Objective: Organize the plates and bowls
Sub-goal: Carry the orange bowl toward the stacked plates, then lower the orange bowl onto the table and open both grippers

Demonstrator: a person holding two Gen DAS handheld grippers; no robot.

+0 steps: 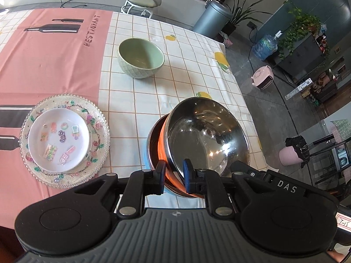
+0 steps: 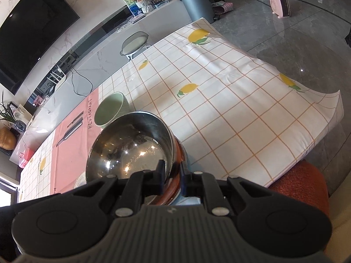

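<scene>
Bowls first: a steel bowl [image 1: 208, 135] with an orange outer wall sits tilted in a second steel bowl [image 1: 153, 144] near the surface's [image 1: 136, 100] right edge. Left gripper [image 1: 174, 173] and right gripper [image 2: 172, 173] each have their fingers pinching its near rim. Left lies a glass plate [image 1: 98, 118] carrying a white plate [image 1: 58, 139]; farther off stands a green bowl [image 1: 140, 58].

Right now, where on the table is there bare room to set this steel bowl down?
Bare checked cloth lies between the green bowl and the steel bowl, and right of the steel bowl toward the table's far edge. The left is crowded: white plate stacked on the glass plate. Both grippers hold the steel bowl's rim.
</scene>
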